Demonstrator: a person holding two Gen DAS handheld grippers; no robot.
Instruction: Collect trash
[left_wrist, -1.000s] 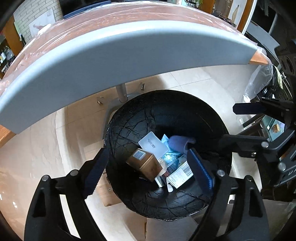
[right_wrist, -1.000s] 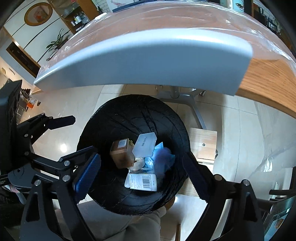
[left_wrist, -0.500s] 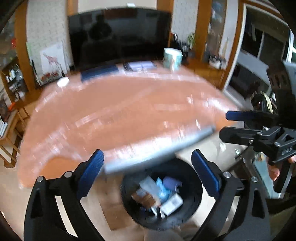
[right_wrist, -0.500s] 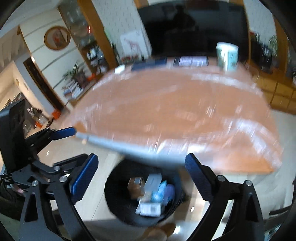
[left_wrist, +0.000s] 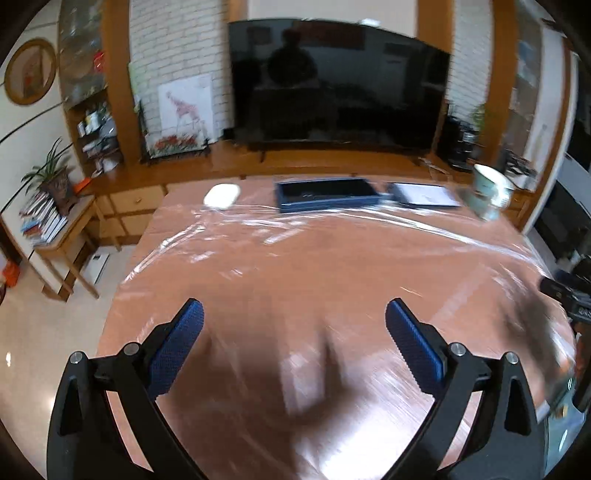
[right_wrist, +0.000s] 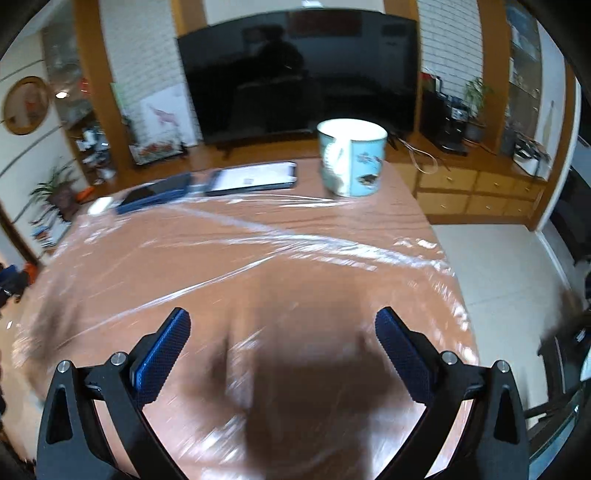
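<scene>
Trash shows in neither view now; where it lies cannot be told from these frames. Both cameras look over a wooden table (left_wrist: 295, 266) wrapped in clear plastic film. The left gripper (left_wrist: 294, 343) hangs above the tabletop with its blue pads spread wide and nothing between them. The right gripper (right_wrist: 282, 347) also hangs over the table, its jaws opening, empty. Along the far edge sit a pale blue mug (right_wrist: 351, 162), a dark blue tray (left_wrist: 327, 194), a tablet (right_wrist: 253, 178) and a small white object (left_wrist: 221, 195). Behind them stands a dark television (left_wrist: 338, 85).
</scene>
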